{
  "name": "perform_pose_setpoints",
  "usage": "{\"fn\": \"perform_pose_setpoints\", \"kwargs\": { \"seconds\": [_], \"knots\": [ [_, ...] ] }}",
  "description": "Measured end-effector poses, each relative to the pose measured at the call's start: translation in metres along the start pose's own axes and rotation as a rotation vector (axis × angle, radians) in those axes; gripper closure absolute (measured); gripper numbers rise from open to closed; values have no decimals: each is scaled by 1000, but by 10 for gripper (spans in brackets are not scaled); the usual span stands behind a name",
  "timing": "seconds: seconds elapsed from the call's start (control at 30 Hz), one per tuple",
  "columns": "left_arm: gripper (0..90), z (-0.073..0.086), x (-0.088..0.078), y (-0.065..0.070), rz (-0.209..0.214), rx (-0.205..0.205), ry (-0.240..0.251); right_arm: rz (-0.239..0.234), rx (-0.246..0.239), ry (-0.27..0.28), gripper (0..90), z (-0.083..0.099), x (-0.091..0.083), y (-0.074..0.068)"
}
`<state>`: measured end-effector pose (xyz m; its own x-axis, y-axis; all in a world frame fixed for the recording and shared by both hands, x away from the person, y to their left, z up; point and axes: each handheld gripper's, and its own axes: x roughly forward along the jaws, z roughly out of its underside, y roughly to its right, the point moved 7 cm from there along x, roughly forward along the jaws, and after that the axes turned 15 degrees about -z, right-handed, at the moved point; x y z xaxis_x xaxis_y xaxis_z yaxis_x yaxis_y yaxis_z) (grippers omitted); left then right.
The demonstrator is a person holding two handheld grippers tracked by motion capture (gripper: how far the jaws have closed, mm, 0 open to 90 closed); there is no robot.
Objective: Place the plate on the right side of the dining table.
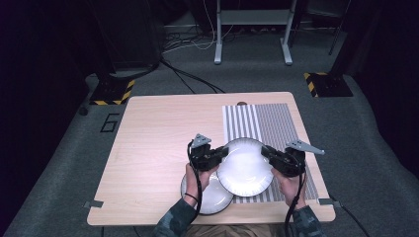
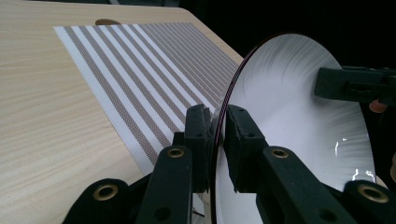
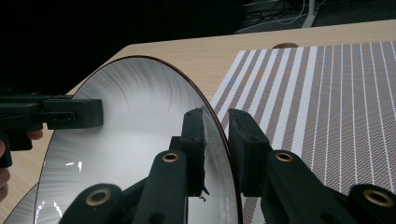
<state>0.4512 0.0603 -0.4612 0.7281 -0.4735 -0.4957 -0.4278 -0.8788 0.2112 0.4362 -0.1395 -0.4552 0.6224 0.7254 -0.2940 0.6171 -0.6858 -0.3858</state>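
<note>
Since each hand-held gripper, left (image 1: 222,152) and right (image 1: 267,152), clamps an opposite rim, the plate (image 1: 245,166) rides level between them above the striped mat (image 1: 269,123).

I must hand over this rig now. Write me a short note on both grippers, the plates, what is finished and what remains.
Left gripper: shut on the left rim of the upper white plate.
Right gripper: shut on the same plate's right rim.
Plates: the upper plate is held between both grippers, partly above the striped placemat; a second plate lies on the table, partly under it.
Done: upper plate gripped on both sides.
Left: probably set it down on the placemat and release; the second plate is untouched.
</note>
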Motion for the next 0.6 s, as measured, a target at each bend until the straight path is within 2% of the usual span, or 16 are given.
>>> {"fn": "perform_pose_setpoints", "kwargs": {
  "seconds": [0.37,0.6],
  "knots": [
    [792,-9,10,5,9,7,-14,2,-1,3,764,-7,-3,9],
    [792,-14,16,7,25,-3,-27,6,-7,1,764,-13,-4,15]
  ]
}}
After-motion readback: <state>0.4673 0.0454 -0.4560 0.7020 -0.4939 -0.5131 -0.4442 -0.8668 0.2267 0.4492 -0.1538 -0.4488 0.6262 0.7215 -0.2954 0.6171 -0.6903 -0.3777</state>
